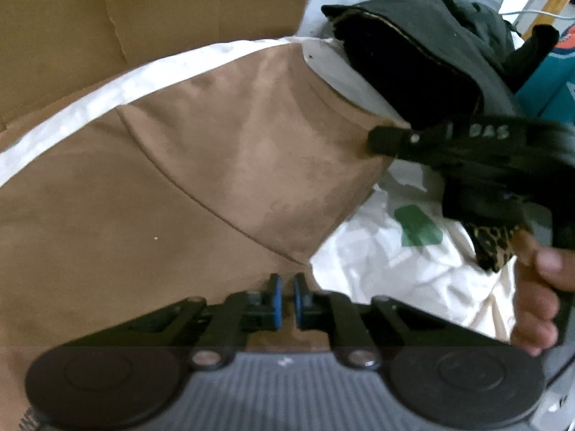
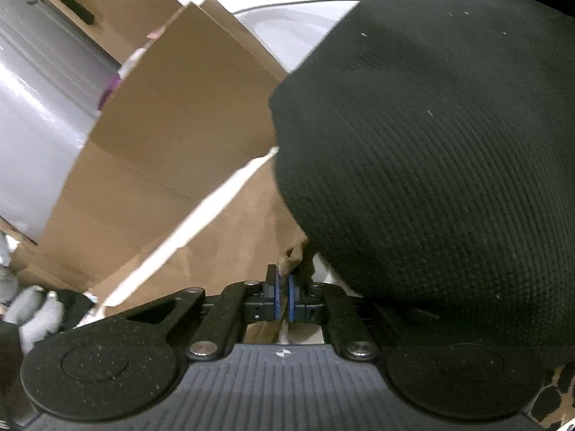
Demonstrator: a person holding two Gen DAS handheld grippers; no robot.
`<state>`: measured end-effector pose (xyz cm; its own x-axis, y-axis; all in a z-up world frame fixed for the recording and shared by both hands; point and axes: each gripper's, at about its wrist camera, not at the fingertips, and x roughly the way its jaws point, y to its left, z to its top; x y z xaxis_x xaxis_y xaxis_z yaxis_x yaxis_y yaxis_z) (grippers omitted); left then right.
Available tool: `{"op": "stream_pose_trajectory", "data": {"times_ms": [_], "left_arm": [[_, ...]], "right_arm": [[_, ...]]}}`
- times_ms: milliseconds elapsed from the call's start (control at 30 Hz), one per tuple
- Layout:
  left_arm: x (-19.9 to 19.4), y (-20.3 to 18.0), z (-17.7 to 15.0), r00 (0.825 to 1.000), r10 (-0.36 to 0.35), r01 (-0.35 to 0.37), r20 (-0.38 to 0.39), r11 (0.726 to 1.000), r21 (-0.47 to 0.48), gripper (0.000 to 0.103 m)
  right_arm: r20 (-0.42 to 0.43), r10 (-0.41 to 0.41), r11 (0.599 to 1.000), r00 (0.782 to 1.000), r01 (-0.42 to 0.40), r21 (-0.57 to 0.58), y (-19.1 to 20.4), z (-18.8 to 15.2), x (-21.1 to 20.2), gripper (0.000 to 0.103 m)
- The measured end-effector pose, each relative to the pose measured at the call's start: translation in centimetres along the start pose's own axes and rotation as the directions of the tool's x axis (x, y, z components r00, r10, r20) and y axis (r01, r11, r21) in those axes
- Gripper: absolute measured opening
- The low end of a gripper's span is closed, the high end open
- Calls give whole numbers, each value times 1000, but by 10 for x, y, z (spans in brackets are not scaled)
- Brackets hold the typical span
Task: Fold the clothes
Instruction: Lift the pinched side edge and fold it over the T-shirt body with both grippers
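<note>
A tan garment [image 1: 215,165] lies spread on a white surface [image 1: 107,86] and fills the left wrist view. My left gripper [image 1: 286,294] has its blue pads nearly together at the garment's near edge; I cannot tell whether cloth is pinched. My right gripper [image 2: 285,292] is shut on a fold of the tan garment [image 2: 291,256]. In the left wrist view it [image 1: 381,140] holds the garment's right corner. A folded black garment [image 2: 449,161] presses close on its right.
Brown cardboard [image 1: 143,10] stands behind the table and also shows in the right wrist view [image 2: 172,115]. A black clothes pile [image 1: 424,57] sits at the back right. A white plastic bag with a green mark [image 1: 413,237] lies at the right. A grey bin [image 2: 39,125] stands left.
</note>
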<state>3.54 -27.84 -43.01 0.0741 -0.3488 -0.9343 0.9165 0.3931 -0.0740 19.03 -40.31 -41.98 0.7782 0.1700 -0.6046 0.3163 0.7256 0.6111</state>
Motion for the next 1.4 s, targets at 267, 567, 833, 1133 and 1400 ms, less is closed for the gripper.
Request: {"op": "stream_pose_trajectory", "data": {"times_ms": [267, 567, 833, 1133, 1400], "left_arm": [[9, -2, -1, 1000, -10, 10, 12, 1000, -22, 6], [11, -2, 0, 1000, -22, 22, 15, 1000, -6, 3], [17, 2, -3, 999, -34, 36, 36, 998, -60, 3], [18, 11, -6, 996, -67, 74, 65, 991, -110, 2], [12, 21, -8, 989, -122, 128, 77, 989, -79, 2]], "right_arm": [[-3, 91, 995, 996, -91, -40, 16, 13, -2, 3], [-38, 187, 977, 982, -190, -92, 28, 13, -19, 3], [-92, 260, 962, 961, -266, -59, 30, 9, -21, 3], [-154, 313, 944, 937, -324, -53, 36, -8, -27, 3], [-173, 328, 938, 929, -342, -53, 51, -21, -26, 3]]}}
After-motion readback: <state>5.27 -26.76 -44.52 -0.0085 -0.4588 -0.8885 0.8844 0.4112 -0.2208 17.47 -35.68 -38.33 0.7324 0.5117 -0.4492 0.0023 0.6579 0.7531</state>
